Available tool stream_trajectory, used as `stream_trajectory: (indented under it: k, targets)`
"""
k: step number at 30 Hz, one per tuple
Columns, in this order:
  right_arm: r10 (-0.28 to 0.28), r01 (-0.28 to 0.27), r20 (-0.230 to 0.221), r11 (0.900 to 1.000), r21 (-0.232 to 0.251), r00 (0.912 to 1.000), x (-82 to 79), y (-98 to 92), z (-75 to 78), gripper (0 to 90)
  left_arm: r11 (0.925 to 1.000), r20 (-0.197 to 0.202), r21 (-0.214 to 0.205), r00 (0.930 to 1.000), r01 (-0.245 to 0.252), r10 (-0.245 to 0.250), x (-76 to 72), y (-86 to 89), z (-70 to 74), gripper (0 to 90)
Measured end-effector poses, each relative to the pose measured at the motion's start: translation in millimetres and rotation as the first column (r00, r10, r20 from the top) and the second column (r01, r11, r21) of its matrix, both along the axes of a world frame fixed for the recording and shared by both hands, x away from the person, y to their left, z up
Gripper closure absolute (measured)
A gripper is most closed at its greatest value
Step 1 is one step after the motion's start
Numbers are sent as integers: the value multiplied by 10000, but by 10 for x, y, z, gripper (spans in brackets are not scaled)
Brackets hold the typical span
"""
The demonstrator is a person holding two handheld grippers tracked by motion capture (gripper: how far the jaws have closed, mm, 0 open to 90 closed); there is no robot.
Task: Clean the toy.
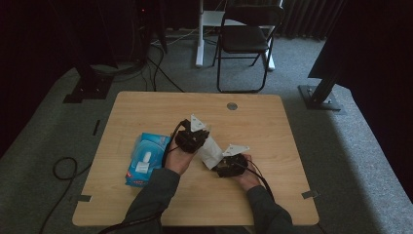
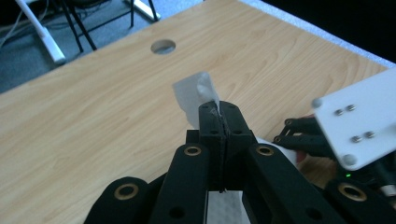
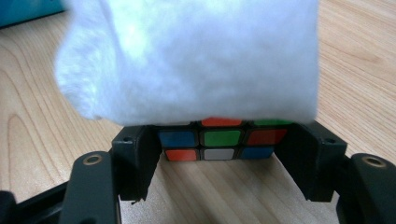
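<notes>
At the left of the wooden desk (image 1: 146, 105) lies a blue pack of tissues (image 1: 146, 158), flat on the near-left part of the top, with a white tissue showing at its middle opening. Just right of the pack is the left gripper (image 1: 193, 138), held in the person's left hand (image 1: 178, 159); in the left gripper view its jaws are pressed fully together on an edge of a white tissue (image 2: 196, 95), which sticks out beyond the tips above the bare desk. In the high view that tissue hangs between the two grippers, near the middle of the desk. To its right is the right gripper (image 1: 229, 165), held in the right hand (image 1: 247, 177) at the near side. The right gripper view shows its jaws (image 3: 219, 154) partly open and closed on a colour cube (image 3: 219, 144), one pad on each side, with the tissue draped over the cube's far part. Far off on the desk is a round cable hole (image 1: 232, 106).
</notes>
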State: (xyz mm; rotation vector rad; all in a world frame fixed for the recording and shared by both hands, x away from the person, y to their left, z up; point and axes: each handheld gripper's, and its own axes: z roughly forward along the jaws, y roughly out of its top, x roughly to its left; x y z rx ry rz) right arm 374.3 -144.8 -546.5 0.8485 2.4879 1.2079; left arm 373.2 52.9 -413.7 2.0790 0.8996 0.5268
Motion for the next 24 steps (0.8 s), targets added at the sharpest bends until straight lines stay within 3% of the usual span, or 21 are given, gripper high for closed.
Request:
stream_trajectory:
  k: [9, 16, 24]
  targets:
    - [-18, 24, -199, 9994, 332, 9998, -10, -39, 37, 257, 9992, -74, 331, 9997, -215, 217, 68, 27, -93, 896]
    - [261, -264, 76, 9992, 315, 9996, -104, -73, 153, 170, 9988, -135, 385, 9994, -313, 318, 90, 55, -128, 896]
    - [106, -138, 412, 9968, 793, 9991, -114, -184, 302, 135, 9984, -159, 470, 9994, -313, 321, 105, 54, -148, 896]
